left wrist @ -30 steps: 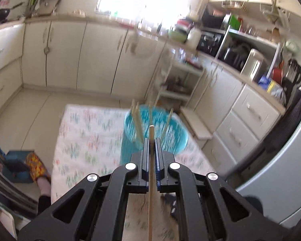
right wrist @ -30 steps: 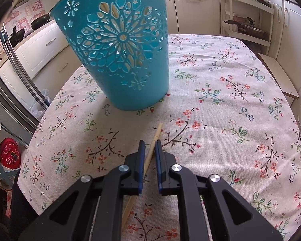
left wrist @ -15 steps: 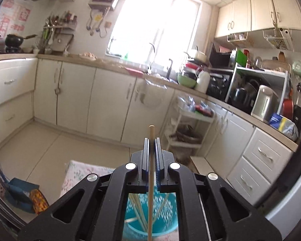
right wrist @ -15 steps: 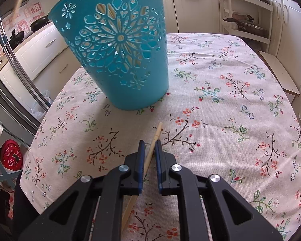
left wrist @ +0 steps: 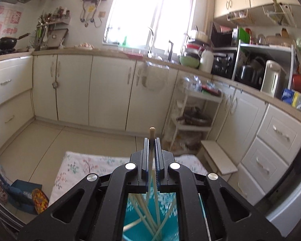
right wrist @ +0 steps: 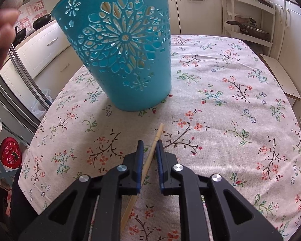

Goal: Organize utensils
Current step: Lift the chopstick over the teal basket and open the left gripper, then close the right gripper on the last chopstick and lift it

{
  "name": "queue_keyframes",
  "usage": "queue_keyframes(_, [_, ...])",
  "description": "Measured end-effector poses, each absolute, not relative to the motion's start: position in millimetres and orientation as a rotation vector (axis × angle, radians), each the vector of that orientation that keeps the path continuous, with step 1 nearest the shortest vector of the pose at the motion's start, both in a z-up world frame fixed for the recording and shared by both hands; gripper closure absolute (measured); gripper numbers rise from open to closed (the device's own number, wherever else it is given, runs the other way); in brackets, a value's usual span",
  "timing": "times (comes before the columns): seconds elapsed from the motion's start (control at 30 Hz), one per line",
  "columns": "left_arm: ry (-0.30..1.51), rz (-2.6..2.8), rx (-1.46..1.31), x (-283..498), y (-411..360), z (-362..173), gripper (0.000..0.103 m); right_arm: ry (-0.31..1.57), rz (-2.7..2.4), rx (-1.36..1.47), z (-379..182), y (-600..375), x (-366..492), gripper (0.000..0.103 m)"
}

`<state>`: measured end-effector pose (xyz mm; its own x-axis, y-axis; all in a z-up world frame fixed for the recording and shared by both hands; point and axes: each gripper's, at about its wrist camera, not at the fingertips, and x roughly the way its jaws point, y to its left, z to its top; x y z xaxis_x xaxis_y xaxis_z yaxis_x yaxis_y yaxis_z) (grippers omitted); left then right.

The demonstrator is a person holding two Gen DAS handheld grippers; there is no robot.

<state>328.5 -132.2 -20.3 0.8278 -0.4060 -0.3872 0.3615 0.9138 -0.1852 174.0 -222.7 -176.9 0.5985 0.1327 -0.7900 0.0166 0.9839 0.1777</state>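
My left gripper (left wrist: 151, 140) is shut on a wooden chopstick (left wrist: 151, 132), held upright above the teal cut-out basket (left wrist: 166, 221), which holds several chopsticks. In the right wrist view the same basket (right wrist: 120, 48) stands on the floral tablecloth (right wrist: 230, 104). A single chopstick (right wrist: 150, 156) lies on the cloth in front of it. My right gripper (right wrist: 149, 144) is low over the cloth with its jaws a little apart on either side of that chopstick, not clamped on it.
Kitchen cabinets (left wrist: 110, 90) and a white shelf trolley (left wrist: 194, 116) stand beyond the table. A fridge handle (right wrist: 26, 76) is at the table's left side. A hand (right wrist: 2, 26) shows at the upper left of the right wrist view.
My left gripper rose and tilted up from the basket, then dipped slightly, keeping its chopstick over the basket. My right gripper barely moved. A hand came into the right view.
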Motion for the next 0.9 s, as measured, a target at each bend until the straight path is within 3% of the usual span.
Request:
queue_keyframes(0.07, [0.459, -0.4, -0.086, 325.3, -128.4, -29.7, 0.095, 0.928, 0.069, 0.173, -176.9, -223.2, 174.0, 0.089])
queue_keyframes(0.13, [0.466, -0.38, -0.087, 320.3, -116.8, -34.3, 0.086, 0.928, 0.074, 0.19, -176.8, -225.6, 174.3, 0.089])
queue_keyframes(0.2, [0.459, -0.337, -0.109, 309.9, -95.2, -36.6, 0.06, 0.931, 0.082, 0.233, -177.1, -231.3, 174.3, 0.089])
queue_keyframes(0.3, [0.45, -0.243, -0.164, 293.7, -57.2, -45.0, 0.04, 0.937, 0.089, 0.291, -177.9, -238.2, 174.3, 0.089])
queue_keyframes(0.37, [0.489, -0.192, -0.199, 288.4, -34.5, -62.2, 0.035, 0.937, 0.084, 0.283, -177.7, -236.7, 174.2, 0.089])
queue_keyframes(0.5, [0.631, -0.141, -0.207, 283.1, -12.3, -117.1, 0.034, 0.93, 0.055, 0.165, -176.1, -220.8, 172.6, 0.089])
queue_keyframes(0.63, [0.754, -0.149, -0.17, 282.1, -16.3, -164.4, 0.034, 0.955, 0.07, 0.088, -173.5, -212.6, 169.0, 0.096])
queue_keyframes(0.73, [0.81, -0.176, -0.126, 282.0, -27.2, -186.0, 0.033, 0.973, 0.076, 0.072, -173.5, -213.7, 164.6, 0.096])
queue_keyframes(0.9, [0.845, -0.184, -0.055, 280.3, -42.5, -203.0, 0.023, 0.964, 0.062, -0.004, -174.9, -205.0, 162.7, 0.096])
